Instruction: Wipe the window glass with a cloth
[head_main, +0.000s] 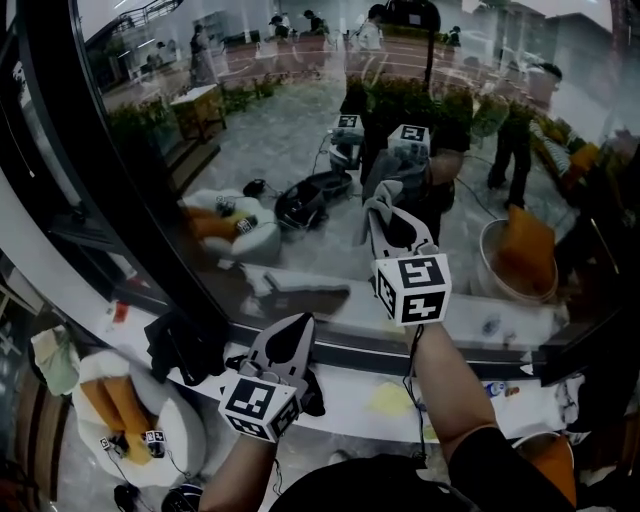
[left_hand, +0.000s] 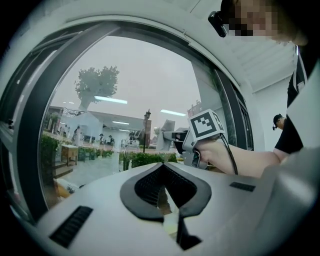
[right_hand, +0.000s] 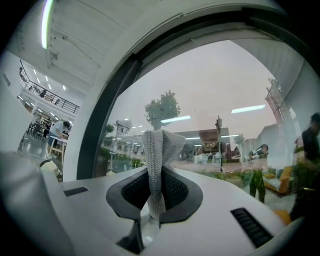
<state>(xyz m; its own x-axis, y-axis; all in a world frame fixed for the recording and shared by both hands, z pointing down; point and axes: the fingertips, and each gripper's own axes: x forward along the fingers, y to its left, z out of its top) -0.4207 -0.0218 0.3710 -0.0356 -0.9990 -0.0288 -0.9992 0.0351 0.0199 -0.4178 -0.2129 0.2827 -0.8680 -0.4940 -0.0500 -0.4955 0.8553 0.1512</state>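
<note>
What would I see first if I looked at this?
A grey knitted cloth is pinched in the right hand-held gripper, held up at the big window glass. Lower down, the left hand-held gripper hangs shut with nothing in it, above the white sill.

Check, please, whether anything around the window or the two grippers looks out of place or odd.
Nothing much. The grey cloth is pinched in the right gripper, facing the window glass; the left gripper is shut and empty. One pale yellow patch on the white sill looks odd; stain or scrap, I cannot tell.
</note>
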